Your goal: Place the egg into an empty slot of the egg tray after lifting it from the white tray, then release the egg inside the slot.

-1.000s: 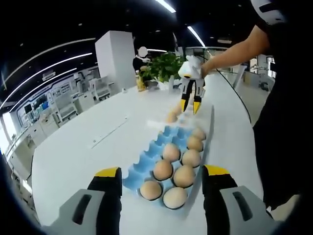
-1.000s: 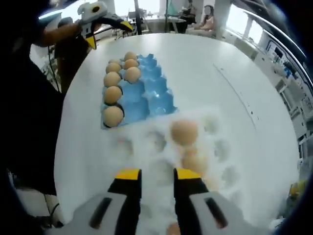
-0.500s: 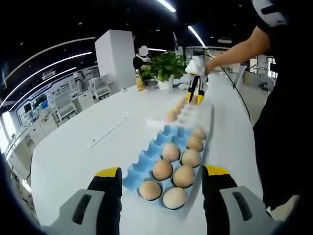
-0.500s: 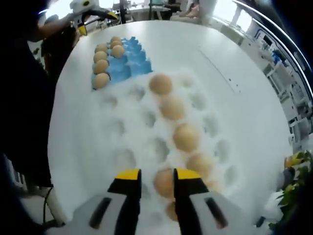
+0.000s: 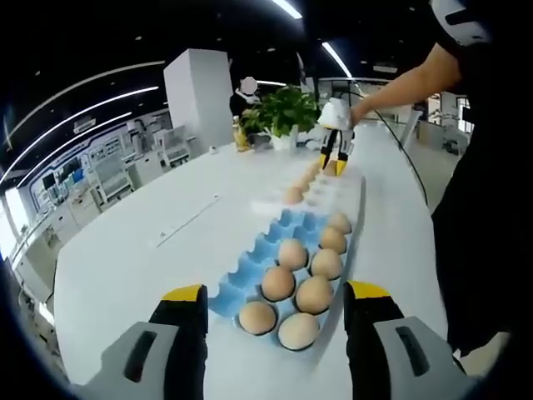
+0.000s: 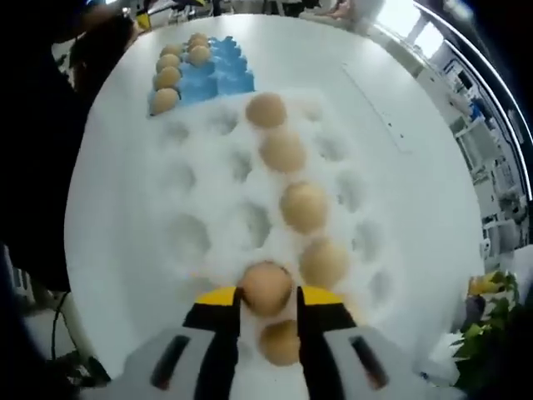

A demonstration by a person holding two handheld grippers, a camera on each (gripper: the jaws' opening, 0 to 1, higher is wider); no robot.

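The big white table [image 5: 125,250] carries everything; it is round-ended and bare on its left part in the left gripper view. On it lies the white tray [image 6: 208,192], wide w/ many round cups, most of them hollow, and a row of brown eggs [image 6: 304,207] runs down it in the right gripper view, from the far end toward the camera. Just beyond its far edge, touching or nearly so, sits the blue egg tray [image 5: 266,250]; in the left gripper view it holds two rows of eggs on its right side, while the slots on its left side are free. The left gripper [image 5: 271,304] hovers near the close end of the blue egg tray, its yellow-tipped jaws wide apart w/ nothing between them. The right gripper [image 6: 265,300] is low over the near end of the white tray, and its jaws stand on both sides of one egg [image 6: 265,287], pressing it at left and right, so it is grasping this egg. I cannot tell if the egg is lifted from its cup or sits in it. In the left gripper view the same gripper is seen far away at the tray's end, held by a person's hand [image 5: 354,112], w/ a green plant [image 5: 287,112] behind it
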